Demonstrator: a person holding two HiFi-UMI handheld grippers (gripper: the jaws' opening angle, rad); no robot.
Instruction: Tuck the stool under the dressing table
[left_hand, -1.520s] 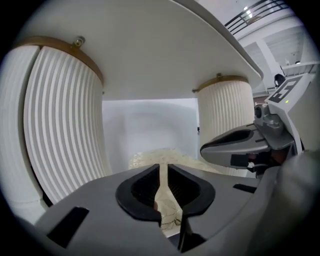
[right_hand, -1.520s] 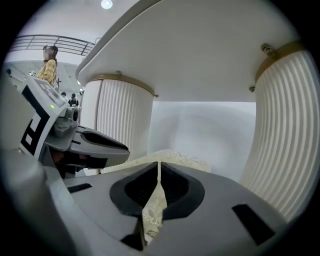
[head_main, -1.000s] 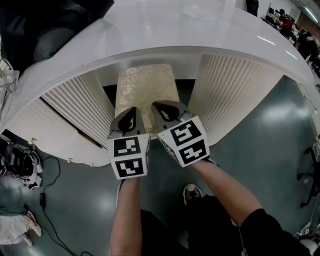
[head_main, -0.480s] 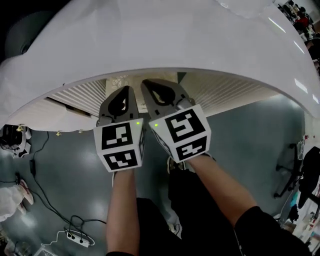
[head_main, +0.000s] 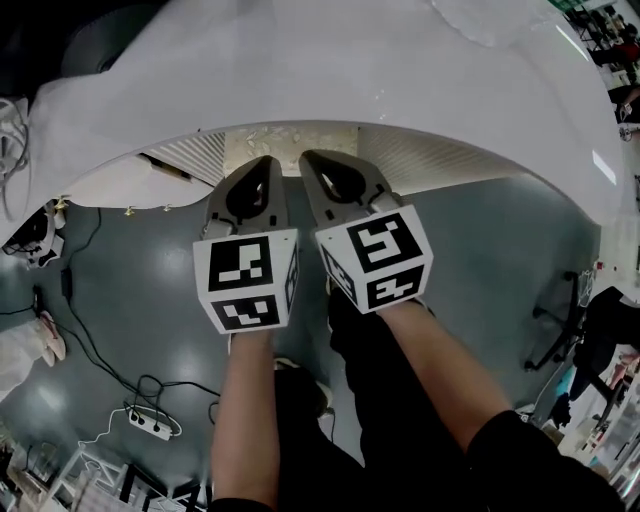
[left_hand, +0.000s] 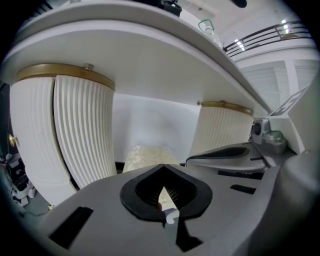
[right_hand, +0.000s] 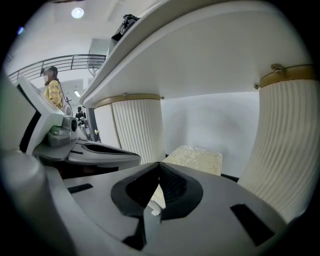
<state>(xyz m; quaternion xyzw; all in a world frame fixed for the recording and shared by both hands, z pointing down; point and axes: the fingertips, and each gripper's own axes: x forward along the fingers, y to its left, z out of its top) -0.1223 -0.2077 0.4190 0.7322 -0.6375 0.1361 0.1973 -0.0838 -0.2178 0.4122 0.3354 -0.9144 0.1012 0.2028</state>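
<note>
Both clenched, nothing held: left gripper (head_main: 264, 164) beside right gripper (head_main: 312, 158). Stool (head_main: 285, 137) sits under dressing table (head_main: 400, 70), between ribbed pedestals (left_hand: 75, 130) (only its front edge shows from above).

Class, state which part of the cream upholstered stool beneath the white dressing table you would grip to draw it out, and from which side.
Probably the near seat edge of the cream upholstered stool, approached from the open front. White ribbed pedestals flank both sides, and the top of the white dressing table overhangs it, leaving only that edge exposed.
</note>
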